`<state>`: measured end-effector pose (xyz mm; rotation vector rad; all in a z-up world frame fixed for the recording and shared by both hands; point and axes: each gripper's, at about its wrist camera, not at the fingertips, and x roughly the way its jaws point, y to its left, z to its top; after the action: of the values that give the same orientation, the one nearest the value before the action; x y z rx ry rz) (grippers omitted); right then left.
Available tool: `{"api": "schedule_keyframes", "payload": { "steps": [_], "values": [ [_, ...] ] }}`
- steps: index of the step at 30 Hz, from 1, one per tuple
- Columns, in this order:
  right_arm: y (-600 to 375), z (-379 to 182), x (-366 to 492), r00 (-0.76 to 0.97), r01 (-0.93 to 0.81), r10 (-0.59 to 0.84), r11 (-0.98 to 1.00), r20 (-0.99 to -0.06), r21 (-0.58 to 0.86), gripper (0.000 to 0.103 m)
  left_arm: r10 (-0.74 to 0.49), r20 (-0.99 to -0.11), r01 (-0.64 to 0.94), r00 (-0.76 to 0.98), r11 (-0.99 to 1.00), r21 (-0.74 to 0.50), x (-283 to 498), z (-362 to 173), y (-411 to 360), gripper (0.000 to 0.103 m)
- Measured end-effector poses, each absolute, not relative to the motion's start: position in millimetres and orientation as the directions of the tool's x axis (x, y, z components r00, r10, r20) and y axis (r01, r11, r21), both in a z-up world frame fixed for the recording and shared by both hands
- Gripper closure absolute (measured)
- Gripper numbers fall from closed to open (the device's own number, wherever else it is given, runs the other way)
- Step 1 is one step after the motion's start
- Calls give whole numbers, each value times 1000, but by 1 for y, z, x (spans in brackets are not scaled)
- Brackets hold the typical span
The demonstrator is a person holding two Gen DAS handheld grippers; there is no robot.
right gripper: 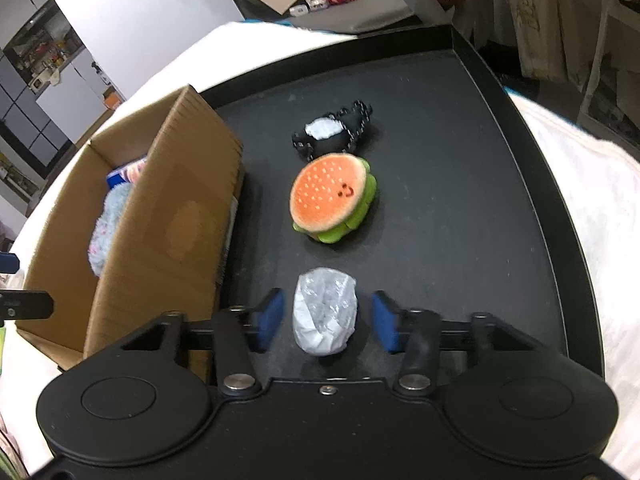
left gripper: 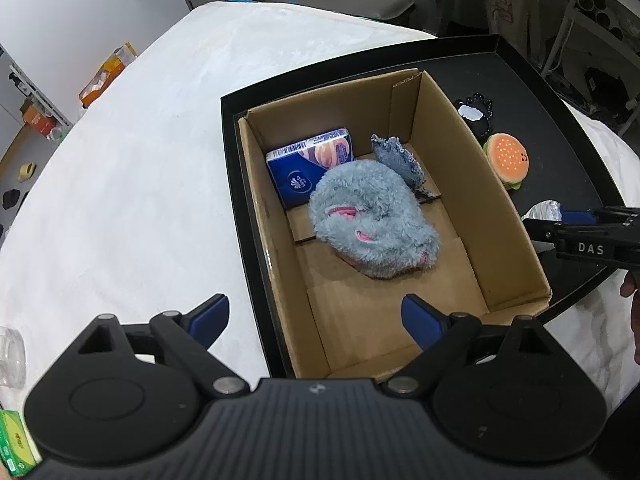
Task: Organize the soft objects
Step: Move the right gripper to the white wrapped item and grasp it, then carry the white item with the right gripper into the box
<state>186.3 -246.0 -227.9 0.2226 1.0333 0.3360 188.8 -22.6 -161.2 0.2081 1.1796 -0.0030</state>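
Straddling a crumpled white plastic bundle (right gripper: 325,311), the right gripper (right gripper: 327,320) hangs with its blue pads (right gripper: 269,318) wide apart on either side, touching nothing. The bundle is a small, wrinkled, shiny lump lying on the black tray (right gripper: 460,184) near its front edge. Beyond it, along the tray's middle, sits a plush burger (right gripper: 333,197) with an orange bun, green trim and a little smiling face, and just behind that a black and white plush toy (right gripper: 332,133). At the tray's left side stands an open cardboard box (left gripper: 452,168) holding a fluffy grey toy with pink ears (left gripper: 370,224), a blue tissue pack (left gripper: 308,168) in its far left corner and a piece of grey denim cloth (left gripper: 396,158) against the far right wall. The left gripper (left gripper: 316,322) hovers over the box's near edge, spread wide and empty.
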Motion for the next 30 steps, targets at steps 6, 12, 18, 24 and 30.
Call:
{"api": "schedule_keyframes", "payload": {
  "steps": [6,12,18,24,30],
  "values": [
    [-243,-218,179,470,-216,386,922,-794,320,71,99,-920,91,380,985,144,188,-162,-19,11],
    [-242,-197,175,500,-244,376,925,-780,290,71,92,-917,71,388,989,129,187,-162,-16,11],
    [-240,-183,175,523,-259,377,925,-765,279,71,84,-915,66,394,991,119,185,-161,-13,11],
    [-238,-165,173,546,-267,369,927,-752,262,71,80,-905,56,418,992,113,185,-154,-13,11],
    [-233,-142,169,577,-289,369,927,-728,241,71,77,-886,58,457,992,116,182,-146,-13,11]
  ]
}}
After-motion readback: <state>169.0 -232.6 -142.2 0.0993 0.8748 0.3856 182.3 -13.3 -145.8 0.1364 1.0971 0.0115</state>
